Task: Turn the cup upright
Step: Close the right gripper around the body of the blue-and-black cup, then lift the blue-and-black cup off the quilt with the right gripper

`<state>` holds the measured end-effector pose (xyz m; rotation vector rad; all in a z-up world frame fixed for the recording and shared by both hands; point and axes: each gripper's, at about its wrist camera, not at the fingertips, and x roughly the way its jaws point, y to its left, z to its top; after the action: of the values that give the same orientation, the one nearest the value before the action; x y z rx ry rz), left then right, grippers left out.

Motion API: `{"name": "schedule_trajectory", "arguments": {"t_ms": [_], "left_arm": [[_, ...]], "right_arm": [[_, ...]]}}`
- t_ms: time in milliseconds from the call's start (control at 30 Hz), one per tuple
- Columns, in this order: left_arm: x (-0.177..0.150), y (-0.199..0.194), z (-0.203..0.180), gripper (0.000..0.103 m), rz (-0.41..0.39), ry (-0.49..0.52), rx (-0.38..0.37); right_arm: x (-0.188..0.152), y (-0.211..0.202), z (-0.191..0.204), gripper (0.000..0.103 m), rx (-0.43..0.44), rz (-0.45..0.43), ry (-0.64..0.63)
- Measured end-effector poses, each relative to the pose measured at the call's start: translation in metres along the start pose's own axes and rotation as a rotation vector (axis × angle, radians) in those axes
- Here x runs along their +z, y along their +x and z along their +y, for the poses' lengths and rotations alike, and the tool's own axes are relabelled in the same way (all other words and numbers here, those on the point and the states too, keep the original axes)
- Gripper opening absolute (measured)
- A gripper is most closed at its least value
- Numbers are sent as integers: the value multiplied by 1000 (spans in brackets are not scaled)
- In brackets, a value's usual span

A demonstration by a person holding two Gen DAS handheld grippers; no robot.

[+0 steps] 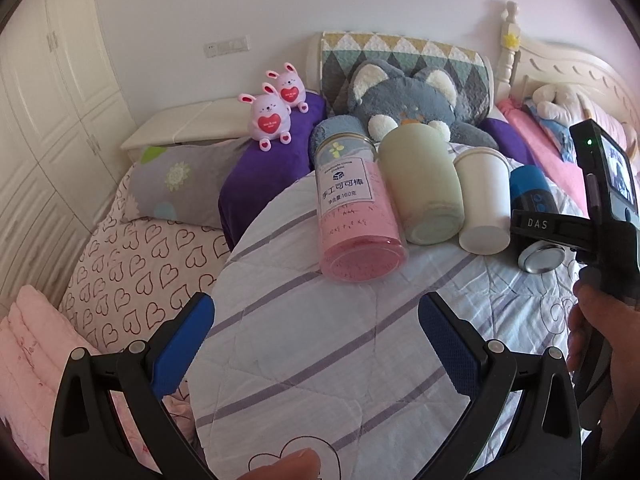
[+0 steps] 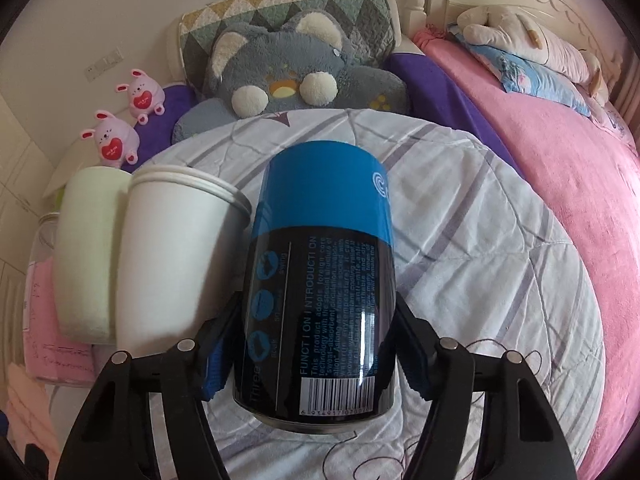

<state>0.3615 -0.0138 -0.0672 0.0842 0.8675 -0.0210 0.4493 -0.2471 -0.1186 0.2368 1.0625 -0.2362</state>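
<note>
Several containers lie on their sides in a row on a round quilted surface [image 1: 320, 344]: a clear jar with pink contents [image 1: 356, 216], a pale green cup [image 1: 422, 188], a white cup [image 1: 484, 200] and a blue-and-black can [image 1: 532, 192]. My left gripper [image 1: 316, 344] is open and empty, in front of the pink jar. My right gripper [image 2: 312, 356] is shut on the blue-and-black can [image 2: 320, 280] near its base, one blue pad on each side. The white cup [image 2: 176, 256] and green cup [image 2: 86, 252] lie just left of the can.
A grey plush cat [image 1: 416, 96] and a quilted pillow [image 1: 400, 56] lie behind the row. Two pink rabbit toys [image 1: 268, 120] sit on a purple cushion at the back left. Pink bedding [image 2: 560, 184] lies to the right; a heart-print sheet [image 1: 140, 272] to the left.
</note>
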Motion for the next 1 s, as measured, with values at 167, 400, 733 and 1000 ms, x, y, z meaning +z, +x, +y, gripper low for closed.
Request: {"name": "schedule_trajectory", "arguments": {"t_ms": [167,400,733,1000], "left_arm": [[-3,-6,-2,103,5,1,5],[-13,-27,-4,103,-3,10,10],[-68,-73,13,103,-6,6,61],[-123,-100,28,103,43,-6,69]], "right_arm": [[-9,-6,-3,68,19,4,-31],[-46,-38,-17,68,85,8,-53],[-155,-99,-4,69,231,27,-115],[-231,-119,7,69,233,38,-100]]}}
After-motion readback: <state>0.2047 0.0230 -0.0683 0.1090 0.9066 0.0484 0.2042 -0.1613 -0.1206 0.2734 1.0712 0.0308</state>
